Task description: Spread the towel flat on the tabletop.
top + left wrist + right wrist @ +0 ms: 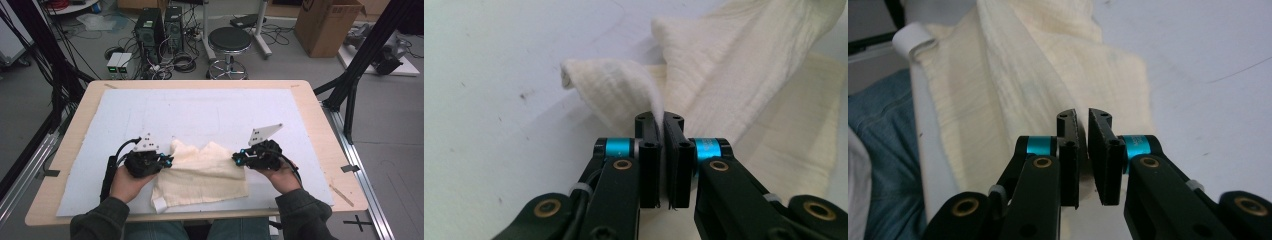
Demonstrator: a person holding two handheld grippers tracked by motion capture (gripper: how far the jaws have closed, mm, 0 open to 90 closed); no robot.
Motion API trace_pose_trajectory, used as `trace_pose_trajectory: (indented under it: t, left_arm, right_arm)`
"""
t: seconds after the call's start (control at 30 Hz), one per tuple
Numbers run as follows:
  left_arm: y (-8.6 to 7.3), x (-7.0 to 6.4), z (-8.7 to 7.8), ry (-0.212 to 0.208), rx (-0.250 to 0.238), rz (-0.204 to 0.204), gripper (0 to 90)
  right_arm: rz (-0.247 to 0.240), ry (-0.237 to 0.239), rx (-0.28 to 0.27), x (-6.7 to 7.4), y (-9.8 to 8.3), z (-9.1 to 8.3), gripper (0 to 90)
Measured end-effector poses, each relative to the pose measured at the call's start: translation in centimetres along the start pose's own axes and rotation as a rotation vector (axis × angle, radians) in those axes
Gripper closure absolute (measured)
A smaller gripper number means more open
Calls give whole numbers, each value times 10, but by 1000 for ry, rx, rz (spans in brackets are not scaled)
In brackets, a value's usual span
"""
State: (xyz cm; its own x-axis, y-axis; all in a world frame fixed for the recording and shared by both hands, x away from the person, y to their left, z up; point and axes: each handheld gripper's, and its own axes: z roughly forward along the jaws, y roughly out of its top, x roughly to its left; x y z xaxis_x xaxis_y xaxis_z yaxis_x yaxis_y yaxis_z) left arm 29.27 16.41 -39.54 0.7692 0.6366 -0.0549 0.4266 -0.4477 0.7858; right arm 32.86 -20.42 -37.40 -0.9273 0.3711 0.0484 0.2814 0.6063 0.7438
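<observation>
Left fingers (650,150) pinch cloth (734,90); right fingers (1069,165) slightly parted.

A cream cloth (200,175) lies rumpled on the white mat (210,115) near the table's front edge. Its far edge is bunched up, and a white tag (159,204) sits at its near left corner.

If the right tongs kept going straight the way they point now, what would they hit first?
Most likely the cream cloth: in the right gripper view the right tongs point straight into its folds, seemingly already at its edge. Depth is hard to judge, but nothing else lies between.
</observation>
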Motion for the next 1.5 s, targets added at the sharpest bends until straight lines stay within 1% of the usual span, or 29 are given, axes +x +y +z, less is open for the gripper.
trace_pose_trajectory:
  t: [0.13,0.17,0.23,0.3,0.37,0.47,0.53,0.57,0.63,0.67,0.73,0.77,0.83,0.87,0.9,0.93,0.97,1.0,1.03,1.1,1.13,1.17,1.2,1.23,1.27,1.3,1.37,1.43,1.5]
  left_arm:
    - [-21,-12,-5,-28,33,-10,849]
    - [-27,-14,-7,-51,35,-19,834]
    - [-34,-15,-9,-69,32,-36,722]
    - [-35,-14,-14,-85,7,-39,642]
    - [-31,-10,-20,-90,-26,-50,560]
    - [-19,-2,-26,-72,-65,-54,508]
    - [-10,4,-26,-43,-79,-54,481]
    - [-6,7,-25,-37,-91,-61,470]
    - [3,16,-21,-12,-128,-96,467]
    - [6,19,-19,-5,-135,-101,467]
    - [13,27,-11,15,-133,-118,499]
    - [16,30,-3,28,-118,-134,520]
    - [19,35,11,37,-46,-133,539]
    - [19,36,16,31,-24,-145,540]
    - [17,38,25,11,28,-145,540]
    - [16,39,29,4,61,-142,539]
    - [14,39,35,-32,115,-137,535]
    - [11,38,39,-46,144,-130,547]
    - [8,36,41,-38,155,-103,596]
    - [4,33,42,-38,156,-74,764]
    - [3,32,42,-27,156,-65,816]
    - [2,31,41,-17,153,-55,850]
    - [3,31,39,-4,135,-49,866]
    - [4,30,36,35,108,-40,877]
    - [5,30,33,59,79,-38,884]
    - [7,30,27,91,30,-40,887]
    - [9,28,20,119,-30,-44,889]
    - [8,25,22,97,-9,-37,893]
    - [5,21,27,66,40,-28,891]
  right_arm:
    - [1,44,40,20,-16,12,826]
    - [4,52,49,23,-19,14,821]
    - [4,71,59,30,-25,19,776]
    - [0,74,72,32,-28,21,724]
    - [6,76,52,31,-27,18,677]
    - [38,59,-1,23,-22,7,630]
    - [48,26,-35,14,-18,0,604]
    - [66,5,-49,8,-16,-2,593]
    - [86,-34,-52,-3,-16,0,575]
    - [106,-44,-55,-8,-17,3,574]
    - [136,-62,-36,-17,-21,11,568]
    - [148,-64,-33,-20,-23,14,566]
    - [172,-66,-18,-25,-28,22,555]
    - [182,-70,-3,-27,-31,27,546]
    - [187,-69,10,-28,-33,29,540]
    - [188,-62,26,-30,-35,33,537]
    - [187,-59,36,-30,-36,35,538]
    - [189,-53,42,-31,-37,38,544]
    - [189,-49,53,-31,-39,40,564]
    - [176,-44,84,-32,-41,44,663]
    - [166,-59,85,-31,-41,45,720]
    - [146,-56,86,-31,-41,44,782]
    - [147,-50,84,-31,-41,44,806]
    - [146,-46,82,-31,-41,44,830]
    - [130,-64,84,-30,-40,43,838]
    - [120,-83,76,-29,-39,42,844]
    - [110,-114,37,-29,-35,35,848]
    - [108,-143,-4,-29,-32,26,849]
    - [118,-156,-23,-30,-33,23,849]
